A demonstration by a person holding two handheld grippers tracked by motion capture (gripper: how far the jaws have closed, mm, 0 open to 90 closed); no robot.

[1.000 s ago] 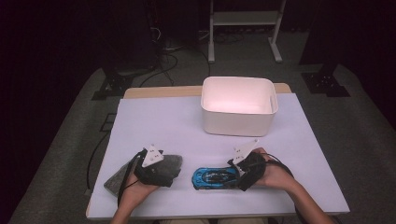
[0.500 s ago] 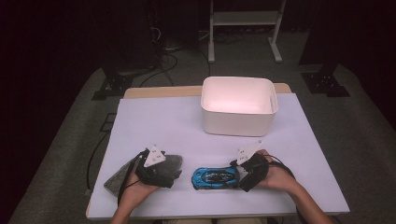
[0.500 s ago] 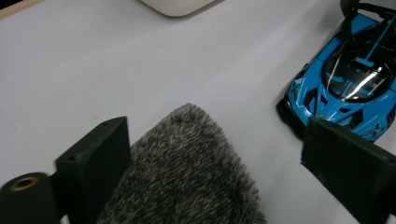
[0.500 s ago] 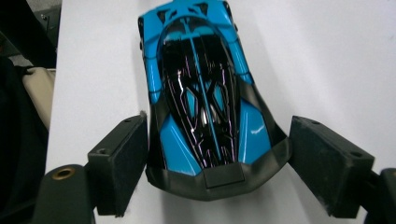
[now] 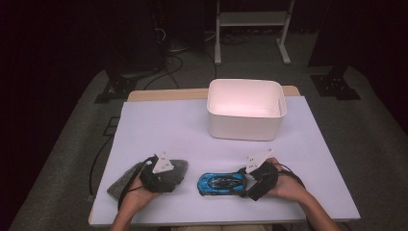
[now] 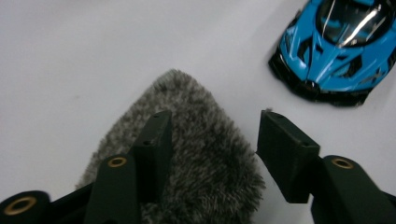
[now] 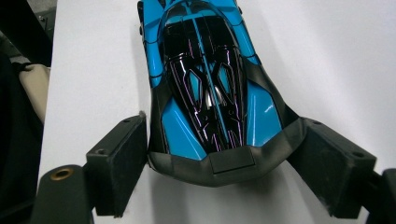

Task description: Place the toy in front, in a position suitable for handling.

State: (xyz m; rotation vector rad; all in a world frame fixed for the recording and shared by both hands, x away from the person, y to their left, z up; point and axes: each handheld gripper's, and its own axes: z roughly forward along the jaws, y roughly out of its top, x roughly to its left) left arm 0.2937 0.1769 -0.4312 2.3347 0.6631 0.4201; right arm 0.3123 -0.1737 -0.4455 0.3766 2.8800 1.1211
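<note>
A grey furry cloth [image 5: 120, 180] lies at the table's near left. My left gripper [image 5: 177, 174] points right over its corner. In the left gripper view the cloth [image 6: 201, 154] sits between the jaws of that gripper [image 6: 212, 135], which have just been closing; one jaw rests on the fur, the other stands at its edge, with a gap still showing. A blue and black toy car [image 5: 219, 183] stands to the right of the cloth [image 6: 336, 51]. My right gripper [image 5: 244, 185] reaches it from the right. In the right gripper view both pads of that gripper [image 7: 224, 140] touch the rear sides of the car [image 7: 205, 70].
A white rectangular bin [image 5: 245, 122] with nothing in it stands at the back right of the white tabletop [image 5: 163, 130]. Cables trail from both grippers off the near edge. A dark floor with stands and cables surrounds the table.
</note>
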